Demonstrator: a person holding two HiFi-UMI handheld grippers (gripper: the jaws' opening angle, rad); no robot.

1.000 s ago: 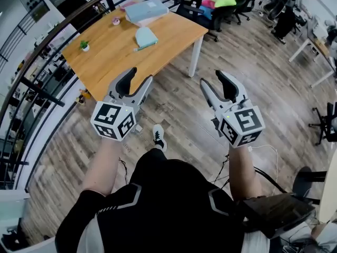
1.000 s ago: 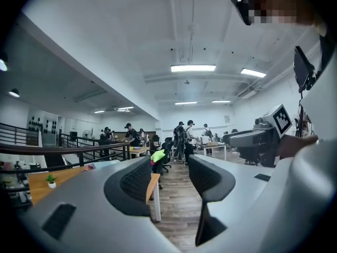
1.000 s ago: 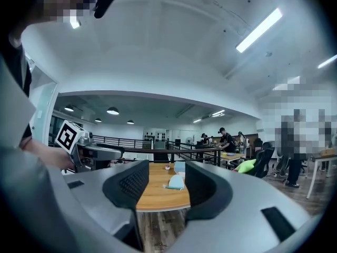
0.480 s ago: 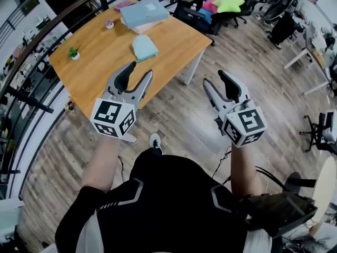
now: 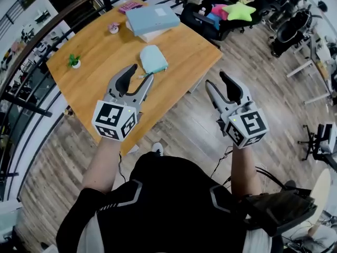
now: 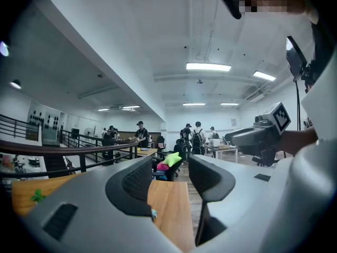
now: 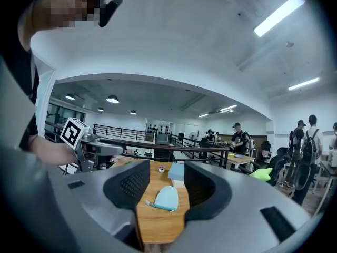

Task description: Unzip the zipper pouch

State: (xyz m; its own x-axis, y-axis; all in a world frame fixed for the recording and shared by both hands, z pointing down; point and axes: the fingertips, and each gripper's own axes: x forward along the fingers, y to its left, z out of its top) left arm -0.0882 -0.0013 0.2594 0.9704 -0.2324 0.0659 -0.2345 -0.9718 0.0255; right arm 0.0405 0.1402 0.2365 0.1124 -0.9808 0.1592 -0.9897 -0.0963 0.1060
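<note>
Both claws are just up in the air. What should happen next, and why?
Probably move both forward and down toward the pouch. The left gripper and right gripper are open, empty and held off the table, where the pouch lies untouched.

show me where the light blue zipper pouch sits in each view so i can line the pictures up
Head view: zipper pouch upper centre, on the wooden table, beyond the left-hand jaws.
Left gripper view: nearly all hidden behind one jaw; only a teal sliver at bottom centre, probably its edge.
Right gripper view: lower centre, on the table, framed between the open jaws.
Shared landmark: green star cushion.
</note>
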